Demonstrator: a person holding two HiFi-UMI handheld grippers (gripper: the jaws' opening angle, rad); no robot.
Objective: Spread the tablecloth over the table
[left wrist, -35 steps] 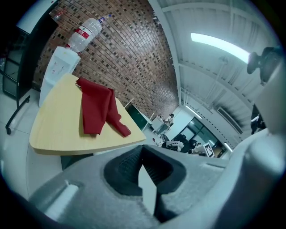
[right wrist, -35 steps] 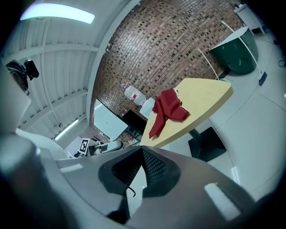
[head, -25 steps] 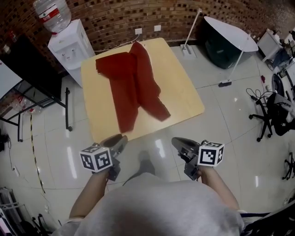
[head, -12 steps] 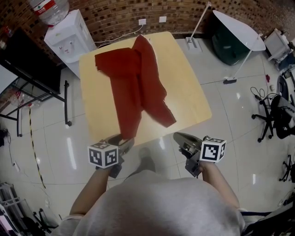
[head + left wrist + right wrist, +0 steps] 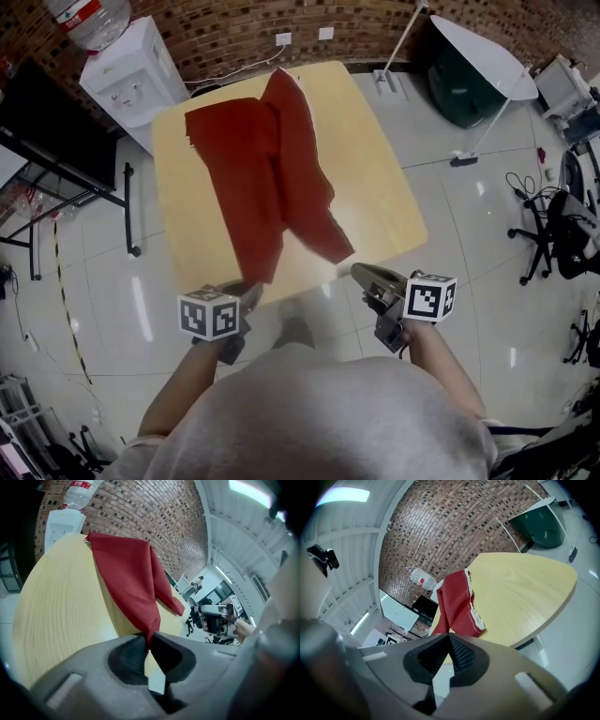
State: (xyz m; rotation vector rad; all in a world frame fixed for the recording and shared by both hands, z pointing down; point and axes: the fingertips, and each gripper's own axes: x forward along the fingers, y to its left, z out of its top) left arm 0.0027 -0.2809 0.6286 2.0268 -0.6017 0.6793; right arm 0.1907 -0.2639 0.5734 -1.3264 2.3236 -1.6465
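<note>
Tablecloth [image 5: 267, 159] status: folded in a crumpled strip from the upper left of the table [image 5: 375, 169] down to its lower edge, with most of the tabletop bare. Left gripper [image 5: 246, 289]: jaws have just been closing and now pinch the cloth's near corner. Right gripper [image 5: 367, 274]: pressed together, empty, lower right of the cloth. Spreading appears not yet begun.
</note>
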